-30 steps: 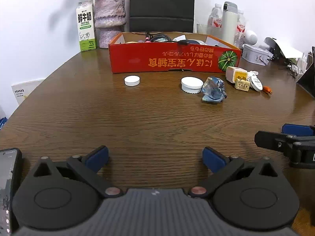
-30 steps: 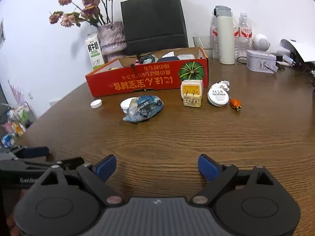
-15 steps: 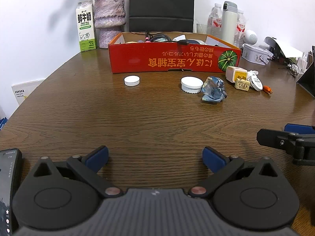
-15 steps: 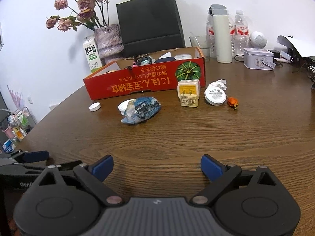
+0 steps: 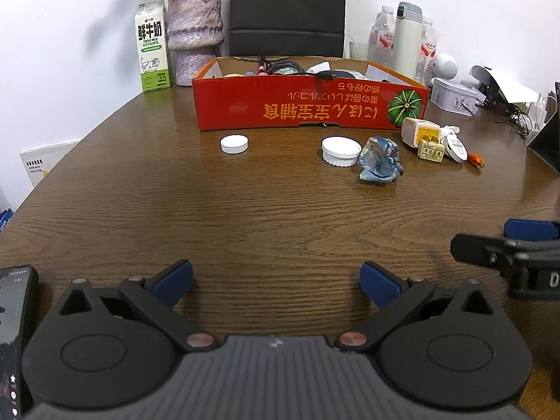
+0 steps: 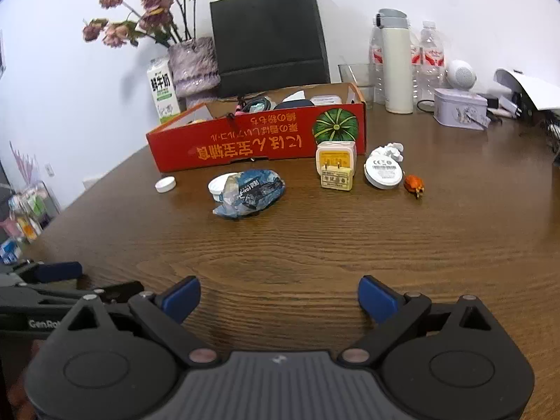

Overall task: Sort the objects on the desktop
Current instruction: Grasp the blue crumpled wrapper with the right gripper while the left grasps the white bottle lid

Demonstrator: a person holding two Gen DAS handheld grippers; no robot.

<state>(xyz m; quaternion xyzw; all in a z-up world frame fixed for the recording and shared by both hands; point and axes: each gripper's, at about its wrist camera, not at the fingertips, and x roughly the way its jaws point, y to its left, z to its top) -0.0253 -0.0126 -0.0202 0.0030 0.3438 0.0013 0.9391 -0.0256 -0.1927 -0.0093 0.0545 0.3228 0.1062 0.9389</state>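
Note:
A red cardboard box (image 5: 308, 108) (image 6: 259, 140) holding cables and small items stands at the back of the wooden table. In front of it lie a small white cap (image 5: 234, 144) (image 6: 165, 184), a white lid (image 5: 341, 151) (image 6: 219, 185), a crumpled blue wrapper (image 5: 380, 159) (image 6: 250, 192), a yellow-white plug adapter (image 5: 423, 136) (image 6: 336, 168), a round white charger (image 5: 454, 145) (image 6: 383, 171) and a small orange object (image 5: 475, 158) (image 6: 414, 184). My left gripper (image 5: 276, 278) is open and empty, well short of them. My right gripper (image 6: 279, 295) is open and empty too.
A milk carton (image 5: 152, 45), a vase with dried flowers (image 5: 195, 33), a black bag (image 6: 269, 35), a thermos and bottles (image 6: 397, 63), a tin (image 6: 460, 108) stand behind the box. A phone (image 5: 14, 332) lies at my left.
Both grippers have edged slightly forward and upward; the right gripper has risen a little. Nothing on the table has moved.

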